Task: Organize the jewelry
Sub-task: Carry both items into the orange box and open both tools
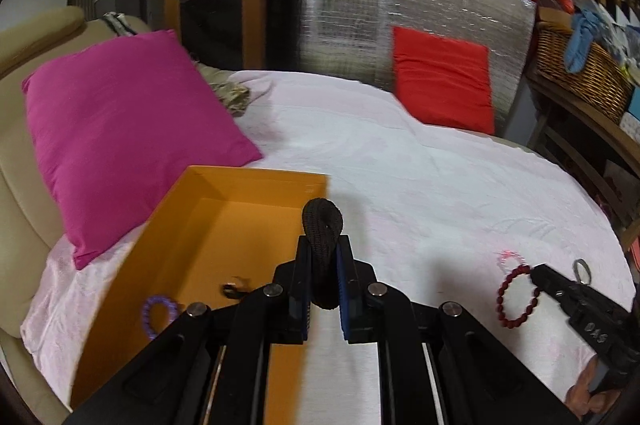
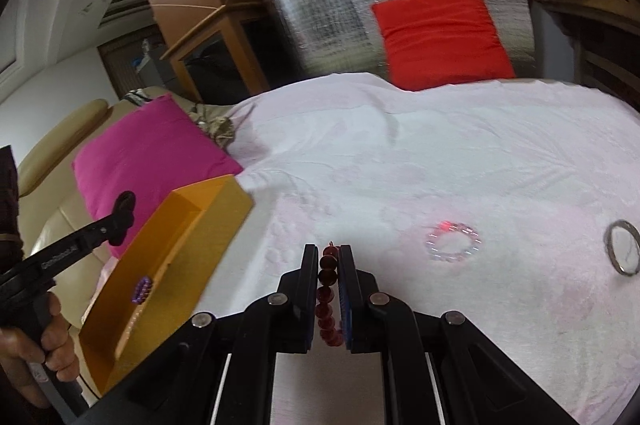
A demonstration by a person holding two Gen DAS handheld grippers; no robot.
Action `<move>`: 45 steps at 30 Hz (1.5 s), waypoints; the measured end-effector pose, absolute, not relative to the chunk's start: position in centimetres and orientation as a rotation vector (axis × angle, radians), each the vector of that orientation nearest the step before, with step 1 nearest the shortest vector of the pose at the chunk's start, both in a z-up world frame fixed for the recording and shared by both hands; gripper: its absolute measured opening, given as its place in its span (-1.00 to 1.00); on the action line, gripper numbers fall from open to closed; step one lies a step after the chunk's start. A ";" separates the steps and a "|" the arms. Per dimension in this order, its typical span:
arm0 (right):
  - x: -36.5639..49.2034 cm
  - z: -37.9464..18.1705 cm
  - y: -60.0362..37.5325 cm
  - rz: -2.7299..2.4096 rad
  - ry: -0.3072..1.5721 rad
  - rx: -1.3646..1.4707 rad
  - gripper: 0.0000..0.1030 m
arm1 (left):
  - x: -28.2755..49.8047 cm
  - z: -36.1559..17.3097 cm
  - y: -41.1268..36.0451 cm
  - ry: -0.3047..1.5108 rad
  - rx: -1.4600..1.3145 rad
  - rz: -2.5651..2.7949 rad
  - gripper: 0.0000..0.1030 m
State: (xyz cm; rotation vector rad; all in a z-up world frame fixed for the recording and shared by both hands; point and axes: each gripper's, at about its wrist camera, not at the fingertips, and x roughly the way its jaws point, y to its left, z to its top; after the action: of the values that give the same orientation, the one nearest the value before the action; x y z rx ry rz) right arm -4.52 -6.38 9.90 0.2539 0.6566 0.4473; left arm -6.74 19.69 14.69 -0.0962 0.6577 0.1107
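Note:
My left gripper (image 1: pixel 323 245) is shut on a black fabric hair tie (image 1: pixel 322 221) and holds it over the right edge of the open orange box (image 1: pixel 200 225). The box holds a purple bead bracelet (image 1: pixel 154 313) and a small dark piece (image 1: pixel 234 289). My right gripper (image 2: pixel 329 253) is shut on a dark red bead bracelet (image 2: pixel 328 301), which hangs from it in the left wrist view (image 1: pixel 516 299). A clear bead bracelet (image 2: pixel 454 241) and a silver bangle (image 2: pixel 622 247) lie on the pink sheet to the right.
The box sits on a pink-white sheet (image 2: pixel 400 153) over a sofa. A magenta pillow (image 1: pixel 120 129) lies behind the box, a red pillow (image 1: pixel 442 77) leans on a silver foil panel (image 1: pixel 360 13). A wicker basket (image 1: pixel 580 73) stands at the right.

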 end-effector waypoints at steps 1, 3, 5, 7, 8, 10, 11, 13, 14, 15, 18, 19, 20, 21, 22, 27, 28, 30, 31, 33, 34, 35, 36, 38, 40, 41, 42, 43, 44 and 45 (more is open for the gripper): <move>-4.5 10.3 -5.7 0.462 0.654 0.254 -0.79 | -6.6 14.6 20.5 0.665 -0.099 0.123 -0.77; -4.3 11.1 -4.6 0.483 0.646 0.254 -0.79 | -6.2 14.4 22.4 0.682 -0.114 0.150 -0.77; -3.8 12.1 -3.0 0.520 0.643 0.258 -0.79 | -5.7 14.1 24.7 0.703 -0.134 0.183 -0.77; -3.3 13.0 -1.3 0.551 0.641 0.253 -0.79 | -5.0 13.8 26.8 0.717 -0.147 0.217 -0.78; -3.0 13.3 -0.5 0.565 0.641 0.251 -0.79 | -4.6 13.7 27.5 0.724 -0.144 0.227 -0.78; -2.2 14.0 1.2 0.602 0.646 0.253 -0.79 | -3.6 13.1 29.0 0.737 -0.138 0.251 -0.78; -1.7 14.4 2.3 0.622 0.651 0.256 -0.79 | -3.1 12.8 29.5 0.747 -0.137 0.258 -0.77; -0.8 15.0 4.1 0.655 0.659 0.259 -0.79 | -1.9 12.0 30.9 0.769 -0.148 0.264 -0.77; -0.3 15.2 5.1 0.672 0.664 0.261 -0.79 | -1.5 11.7 31.4 0.780 -0.155 0.268 -0.78; 0.3 15.4 6.2 0.690 0.674 0.261 -0.79 | -1.1 11.2 31.8 0.791 -0.160 0.276 -0.78; 1.8 15.5 9.6 0.729 0.704 0.247 -0.79 | -0.1 9.8 32.8 0.823 -0.145 0.307 -0.78; 2.3 15.4 10.8 0.739 0.718 0.237 -0.79 | 0.2 9.3 33.0 0.839 -0.145 0.311 -0.78; 2.9 15.2 11.9 0.744 0.737 0.228 -0.79 | 0.4 8.9 33.2 0.852 -0.148 0.312 -0.78; 3.4 14.9 12.9 0.746 0.755 0.222 -0.79 | 0.5 8.5 33.2 0.866 -0.149 0.311 -0.77; 4.0 14.4 14.1 0.750 0.777 0.215 -0.79 | 0.7 7.9 33.3 0.884 -0.146 0.317 -0.77; 6.7 11.9 18.4 0.722 0.875 0.158 -0.79 | 1.2 6.4 33.8 0.932 -0.124 0.348 -0.77; 7.2 11.3 19.1 0.711 0.895 0.143 -0.79 | 1.2 6.0 33.9 0.944 -0.125 0.349 -0.77; 8.2 10.2 19.9 0.687 0.937 0.130 -0.79 | 1.4 5.3 34.1 0.963 -0.120 0.355 -0.76; 8.7 9.6 20.4 0.678 0.965 0.127 -0.79 | 1.5 5.0 34.1 0.974 -0.113 0.363 -0.72; 9.4 8.6 21.0 0.649 1.007 0.122 -0.79 | 1.7 4.6 34.2 0.988 -0.103 0.371 -0.68; 9.5 8.4 21.0 0.640 1.008 0.121 -0.78 | 1.7 4.5 34.2 0.996 -0.099 0.372 -0.65; 9.5 8.3 20.9 0.632 1.010 0.127 -0.77 | 1.9 4.4 34.1 0.999 -0.096 0.374 -0.52; 9.7 8.2 20.7 0.626 1.020 0.138 -0.77 | 1.8 4.4 34.0 1.000 -0.097 0.367 -0.38; 10.0 8.2 20.3 0.615 1.044 0.166 -0.75 | 1.9 4.5 33.8 1.001 -0.101 0.357 -0.28; 9.9 8.7 19.5 0.613 1.027 0.192 -0.54 | 1.9 5.1 33.4 0.988 -0.076 0.371 -0.27; 9.7 9.3 19.0 0.614 1.008 0.198 -0.49 | 1.8 5.5 33.3 0.978 -0.069 0.376 -0.27; 9.3 10.0 18.3 0.614 0.984 0.201 -0.46 | 1.5 6.1 33.2 0.964 -0.065 0.377 -0.27; 9.1 10.5 17.8 0.614 0.966 0.200 -0.46 | 1.3 6.7 32.9 0.946 -0.063 0.375 -0.27; 8.8 11.2 16.9 0.613 0.943 0.199 -0.46 | 1.1 7.2 32.7 0.932 -0.062 0.374 -0.26; 8.5 11.7 16.0 0.609 0.924 0.197 -0.46 | 0.9 7.8 32.3 0.916 -0.060 0.373 -0.26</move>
State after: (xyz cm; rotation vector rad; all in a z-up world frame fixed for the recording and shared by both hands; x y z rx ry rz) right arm 8.46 15.97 11.74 0.1972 0.9237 0.6093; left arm 0.94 32.34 7.77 -0.0602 0.9160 0.3728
